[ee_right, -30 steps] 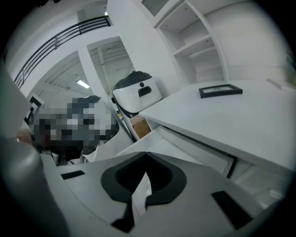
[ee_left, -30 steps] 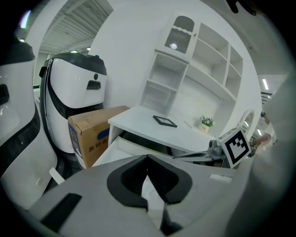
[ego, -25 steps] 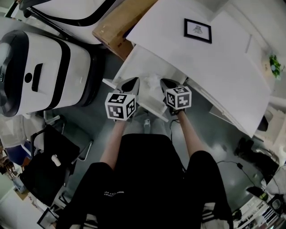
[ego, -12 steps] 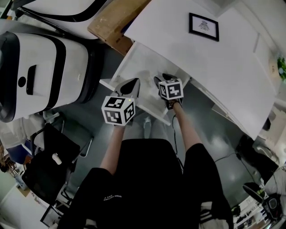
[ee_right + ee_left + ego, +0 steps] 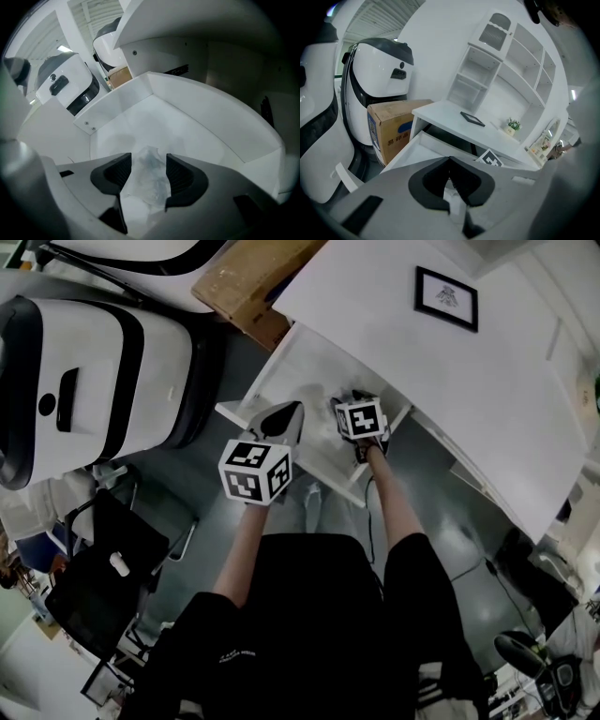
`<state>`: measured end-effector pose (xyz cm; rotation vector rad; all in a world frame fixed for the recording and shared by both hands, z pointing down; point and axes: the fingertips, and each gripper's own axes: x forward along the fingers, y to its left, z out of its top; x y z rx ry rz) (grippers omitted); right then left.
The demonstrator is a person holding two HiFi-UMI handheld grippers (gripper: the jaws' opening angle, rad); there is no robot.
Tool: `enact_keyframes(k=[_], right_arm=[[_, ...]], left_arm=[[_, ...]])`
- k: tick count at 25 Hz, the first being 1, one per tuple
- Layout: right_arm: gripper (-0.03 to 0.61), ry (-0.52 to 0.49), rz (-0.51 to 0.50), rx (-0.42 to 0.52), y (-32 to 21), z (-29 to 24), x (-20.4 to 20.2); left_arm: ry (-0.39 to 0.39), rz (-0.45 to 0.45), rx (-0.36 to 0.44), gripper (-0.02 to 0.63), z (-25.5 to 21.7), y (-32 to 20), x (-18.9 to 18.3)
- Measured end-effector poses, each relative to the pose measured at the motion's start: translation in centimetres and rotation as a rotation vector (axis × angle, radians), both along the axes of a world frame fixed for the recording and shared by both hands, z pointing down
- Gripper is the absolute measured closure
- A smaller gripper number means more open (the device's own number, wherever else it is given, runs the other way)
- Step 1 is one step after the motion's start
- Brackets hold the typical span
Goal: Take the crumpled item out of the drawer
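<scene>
The white drawer [image 5: 281, 371] stands pulled out from under the desk. A crumpled white item [image 5: 147, 180] lies on the drawer's floor [image 5: 197, 117]. My right gripper [image 5: 149, 168] is down inside the drawer, and its jaws are opening with the crumpled item between the two dark pads. In the head view the right gripper [image 5: 347, 401] sits over the drawer's near right part. My left gripper [image 5: 292, 411] hovers above the drawer's front edge; its fingertips meet and hold nothing [image 5: 449, 160].
A cardboard box [image 5: 246, 287] and a large white machine [image 5: 94, 371] stand left of the drawer. The desk top [image 5: 422, 381] carries a black picture frame [image 5: 446, 298] and a small plant [image 5: 513, 125]. A white shelf unit [image 5: 506, 70] rises behind. A black chair [image 5: 103, 568] is at my left.
My right gripper has reached further forward into the drawer. The left gripper has stayed near the drawer's front edge.
</scene>
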<state>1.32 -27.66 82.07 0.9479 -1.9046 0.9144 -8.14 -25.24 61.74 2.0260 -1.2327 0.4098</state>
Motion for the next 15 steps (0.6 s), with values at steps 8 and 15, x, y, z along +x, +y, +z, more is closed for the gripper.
enact_keyframes(k=[8, 15], right_arm=[[0.400, 0.040, -0.011, -0.050, 0.17, 1.06, -0.06], [0.432, 0.034, -0.056, -0.029, -0.47, 0.98, -0.71]], left_arm=[[-0.002, -0.003, -0.008, 0.615, 0.13, 0.11, -0.19], [-0.005, -0.008, -0.014, 0.615, 0.15, 0.29, -0.42]])
